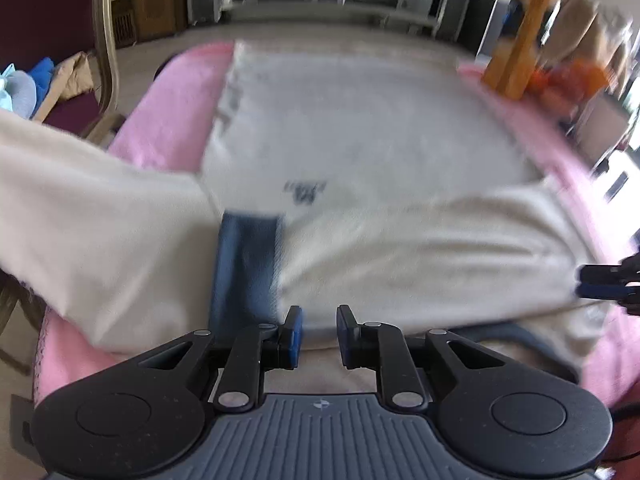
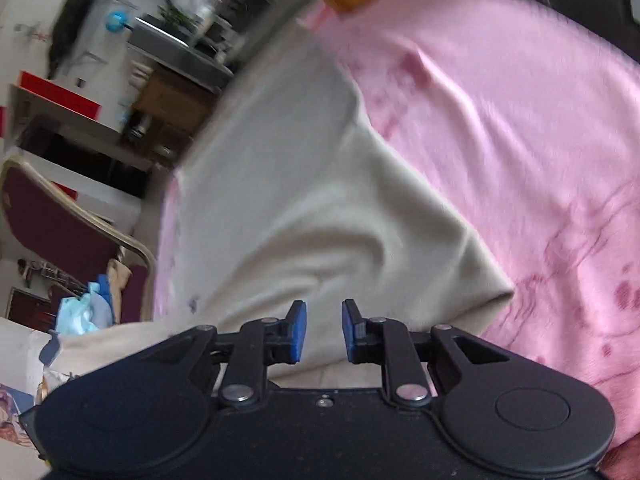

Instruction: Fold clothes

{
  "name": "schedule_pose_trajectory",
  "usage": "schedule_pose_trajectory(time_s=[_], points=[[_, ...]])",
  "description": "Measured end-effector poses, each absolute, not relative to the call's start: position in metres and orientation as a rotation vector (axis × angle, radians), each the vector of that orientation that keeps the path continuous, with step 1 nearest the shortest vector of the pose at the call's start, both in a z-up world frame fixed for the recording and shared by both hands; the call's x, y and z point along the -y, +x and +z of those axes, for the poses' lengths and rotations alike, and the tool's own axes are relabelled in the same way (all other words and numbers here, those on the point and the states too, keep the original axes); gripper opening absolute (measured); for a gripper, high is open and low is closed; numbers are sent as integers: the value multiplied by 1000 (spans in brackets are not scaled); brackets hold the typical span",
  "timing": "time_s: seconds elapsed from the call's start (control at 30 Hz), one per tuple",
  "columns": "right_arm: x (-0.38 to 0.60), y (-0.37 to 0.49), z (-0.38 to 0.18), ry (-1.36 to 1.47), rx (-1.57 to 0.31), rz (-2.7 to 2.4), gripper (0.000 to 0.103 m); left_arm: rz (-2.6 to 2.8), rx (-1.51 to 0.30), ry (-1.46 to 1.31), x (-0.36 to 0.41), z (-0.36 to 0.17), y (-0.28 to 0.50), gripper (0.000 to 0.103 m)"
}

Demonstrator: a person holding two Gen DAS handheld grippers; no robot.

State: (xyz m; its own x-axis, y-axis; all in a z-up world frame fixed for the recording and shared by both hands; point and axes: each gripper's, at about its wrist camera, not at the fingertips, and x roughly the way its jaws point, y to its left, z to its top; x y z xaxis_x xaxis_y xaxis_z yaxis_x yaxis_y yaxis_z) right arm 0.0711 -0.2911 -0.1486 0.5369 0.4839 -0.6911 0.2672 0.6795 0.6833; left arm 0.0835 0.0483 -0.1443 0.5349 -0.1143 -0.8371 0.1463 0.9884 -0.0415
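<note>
A cream garment [image 1: 360, 152] with a small dark print lies spread on a pink blanket [image 1: 168, 120]. One sleeve reaches out to the left, and a blue band [image 1: 248, 264] shows at the garment's near edge. My left gripper [image 1: 319, 332] hovers over that near edge, its blue pads a little apart and nothing pinched between them. My right gripper [image 2: 324, 332] stands over a folded cream part [image 2: 320, 208] next to the bare blanket [image 2: 520, 140], with its jaws narrowly open and empty. It also shows in the left wrist view as the right gripper [image 1: 604, 284] at the garment's right end.
An orange wooden object [image 1: 516, 60] and orange bits stand at the blanket's far right corner. A maroon chair [image 2: 52, 216] with a curved frame stands beside the table, with blue and pale clothes [image 1: 24, 84] heaped on it. Shelves line the back wall.
</note>
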Motion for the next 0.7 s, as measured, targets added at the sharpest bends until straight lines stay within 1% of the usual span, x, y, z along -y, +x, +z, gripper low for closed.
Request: schedule_pose_trajectory(time_s=[0.03,0.07,0.13,0.17,0.2,0.23,0.3,0.33,0.37,0.47,0.53,0.67,0.7], points=[[293,73,-153,860,-1053,129,12,-149,-998,44,-50,-145,83,25],[295,74,-158,869,-1077,108,7,-142,-1003,53,-51,-146,83,25],[306,69,-159,888,-1078,64,6,-131,-1018,29,-58,-144,79,23],[313,63,-158,894,-1069,30,6,-121,-1030,11,-63,-145,78,18],[319,58,-157,902,-1055,-10,5,-94,-1044,-13,-69,-144,76,17],[326,53,-156,915,-1037,-47,4,-67,-1057,-36,-76,-144,74,18],[338,42,-151,887,-997,-152,7,27,-1049,-48,-89,-144,65,15],[342,36,-147,865,-970,-190,18,22,-1034,-75,-94,-141,64,12],[346,31,-143,842,-943,-228,21,17,-1019,-102,-98,-139,62,12],[333,30,-135,848,-872,-116,21,-58,-968,-151,-96,-131,58,16],[315,37,-132,827,-870,14,21,-116,-948,-144,-85,-131,59,18],[269,58,-139,756,-966,204,21,-129,-981,-69,-62,-146,69,19],[262,62,-142,733,-991,216,21,-116,-1004,-53,-57,-152,73,22]])
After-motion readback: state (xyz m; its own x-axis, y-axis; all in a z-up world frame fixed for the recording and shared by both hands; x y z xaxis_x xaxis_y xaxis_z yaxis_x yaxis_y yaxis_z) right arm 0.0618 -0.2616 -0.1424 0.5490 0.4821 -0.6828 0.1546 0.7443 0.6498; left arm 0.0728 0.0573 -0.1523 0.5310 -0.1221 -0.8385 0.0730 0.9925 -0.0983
